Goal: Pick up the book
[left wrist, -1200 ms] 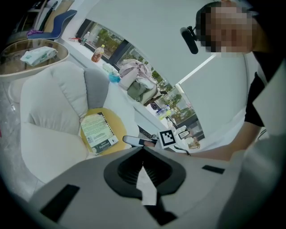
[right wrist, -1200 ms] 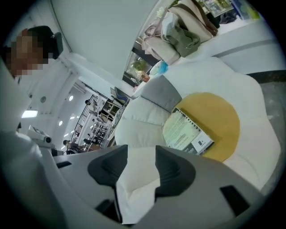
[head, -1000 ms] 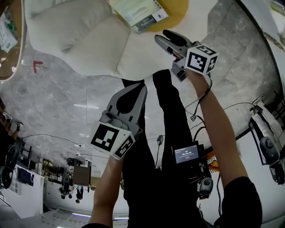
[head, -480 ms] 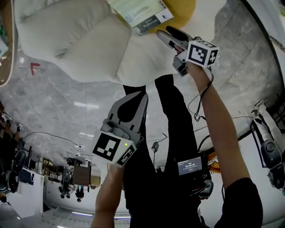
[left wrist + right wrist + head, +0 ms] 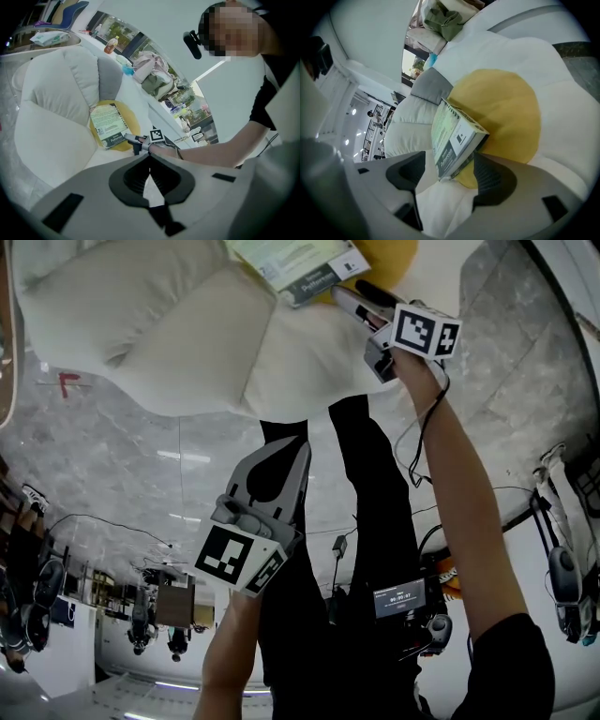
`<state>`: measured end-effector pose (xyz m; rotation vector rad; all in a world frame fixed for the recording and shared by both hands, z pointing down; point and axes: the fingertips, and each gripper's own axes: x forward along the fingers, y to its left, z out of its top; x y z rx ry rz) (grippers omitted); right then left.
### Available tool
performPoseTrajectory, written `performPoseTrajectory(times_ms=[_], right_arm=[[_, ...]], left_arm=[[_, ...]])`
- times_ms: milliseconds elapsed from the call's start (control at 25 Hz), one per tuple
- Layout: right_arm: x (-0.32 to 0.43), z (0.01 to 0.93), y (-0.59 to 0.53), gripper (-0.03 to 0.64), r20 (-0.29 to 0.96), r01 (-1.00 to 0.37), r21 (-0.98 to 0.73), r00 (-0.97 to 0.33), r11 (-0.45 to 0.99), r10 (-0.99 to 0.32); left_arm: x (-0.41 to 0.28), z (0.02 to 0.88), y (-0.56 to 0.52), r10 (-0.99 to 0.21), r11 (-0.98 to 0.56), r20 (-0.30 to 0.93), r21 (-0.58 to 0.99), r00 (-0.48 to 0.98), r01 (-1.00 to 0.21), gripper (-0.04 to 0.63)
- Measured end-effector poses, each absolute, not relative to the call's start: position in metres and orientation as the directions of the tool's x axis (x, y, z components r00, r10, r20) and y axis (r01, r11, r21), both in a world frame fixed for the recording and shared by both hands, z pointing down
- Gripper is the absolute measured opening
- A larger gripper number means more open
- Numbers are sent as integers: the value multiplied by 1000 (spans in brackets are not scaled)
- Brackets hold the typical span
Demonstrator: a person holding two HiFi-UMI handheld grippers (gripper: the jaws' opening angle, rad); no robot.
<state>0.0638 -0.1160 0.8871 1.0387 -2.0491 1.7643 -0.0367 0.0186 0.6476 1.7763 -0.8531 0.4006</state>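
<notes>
One book [image 5: 452, 140] on yellow cushion [image 5: 506, 112] between right gripper's [image 5: 449, 169] freshly opened jaws; left gripper [image 5: 150, 159] clenched, empty.

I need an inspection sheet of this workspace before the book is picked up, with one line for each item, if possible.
Surface: white sofa, yellow cushion on its seat.
Job's things: book lying on the cushion.
Clutter: heap of clothes and a bottle beyond the sofa.
Grippers: right gripper open, its fingers have just been opening, book corner between them, not pressed; left gripper shut, empty, held back.
Cables: black cable trailing from the right gripper.
Surroundings: grey marble floor.
</notes>
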Motion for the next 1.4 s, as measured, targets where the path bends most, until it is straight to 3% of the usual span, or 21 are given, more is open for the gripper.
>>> performPoseTrajectory(times_ms=[400, 1400], right_arm=[[62, 906, -130, 344, 594, -632, -775, -725, -8, -349], [61, 937, -139, 342, 623, -650, -759, -714, -26, -319]], left_arm=[[-36, 654, 23, -334, -175, 638, 681, 694, -711, 15], [-35, 676, 26, -305, -185, 636, 690, 708, -700, 15]])
